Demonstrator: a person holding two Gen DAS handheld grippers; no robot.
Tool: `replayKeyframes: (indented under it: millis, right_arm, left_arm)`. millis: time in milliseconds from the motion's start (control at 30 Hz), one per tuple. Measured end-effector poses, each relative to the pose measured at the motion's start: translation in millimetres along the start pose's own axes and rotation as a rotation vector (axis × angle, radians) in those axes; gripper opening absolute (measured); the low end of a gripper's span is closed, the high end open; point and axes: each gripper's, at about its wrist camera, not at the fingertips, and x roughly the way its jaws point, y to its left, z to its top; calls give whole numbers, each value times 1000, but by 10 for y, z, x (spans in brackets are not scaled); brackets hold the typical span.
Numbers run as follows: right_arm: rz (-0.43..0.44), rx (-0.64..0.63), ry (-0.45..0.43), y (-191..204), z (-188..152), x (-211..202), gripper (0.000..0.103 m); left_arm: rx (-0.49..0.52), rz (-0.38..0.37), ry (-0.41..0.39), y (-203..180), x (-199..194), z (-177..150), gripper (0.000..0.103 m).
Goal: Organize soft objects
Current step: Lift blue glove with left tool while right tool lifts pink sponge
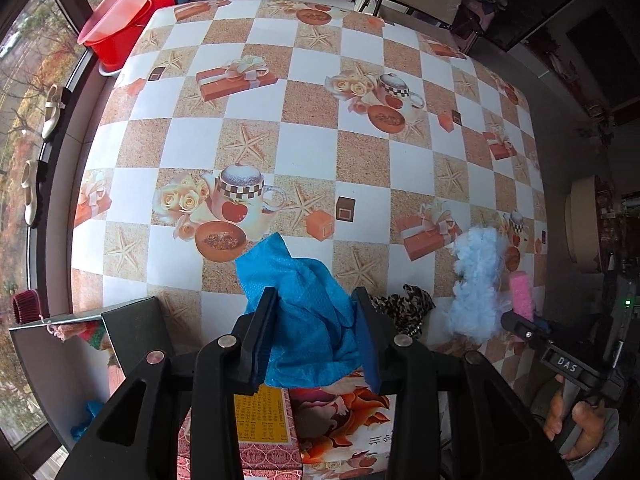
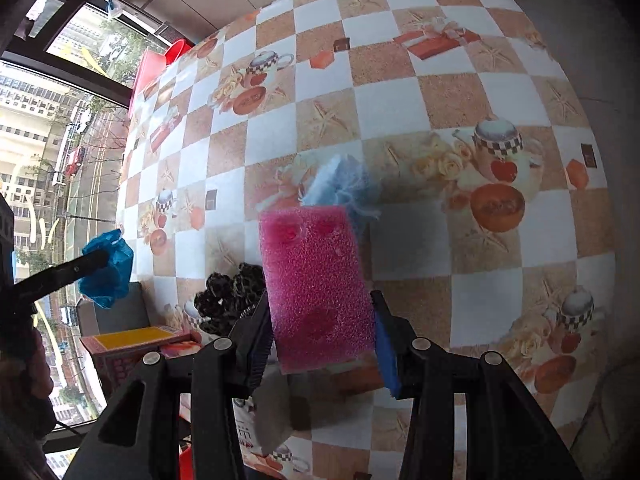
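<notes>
My left gripper point(image 1: 314, 320) is shut on a crumpled blue cloth point(image 1: 298, 304) and holds it above the table's near edge, over a printed box point(image 1: 320, 420). My right gripper point(image 2: 320, 328) is shut on a pink sponge point(image 2: 316, 280), held upright above the table. The sponge also shows in the left wrist view point(image 1: 521, 294), and the blue cloth in the right wrist view point(image 2: 107, 268). A fluffy light-blue item point(image 1: 478, 280) lies on the table, partly hidden behind the sponge in the right wrist view point(image 2: 344, 184). A leopard-print fabric piece point(image 1: 404, 308) lies between the two grippers.
The table wears a checkered cloth point(image 1: 320, 128) with printed cups and stars. A dark open box flap point(image 1: 132, 320) with yarn at its edge stands at the near left. Red basins point(image 1: 120, 20) sit beyond the far left corner, by the window.
</notes>
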Motion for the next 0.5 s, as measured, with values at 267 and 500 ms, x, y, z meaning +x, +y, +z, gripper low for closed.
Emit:
replayKeyframes:
  millis: [267,500]
  right_arm:
    - [-55,80,127,-357,-365,358,48]
    - [-48,127,142,-579,-339,509,65]
  left_arm:
    - [30,-18,9,-97,-28,-166,41]
    - [42,-24,9,-159,-72,-230,41]
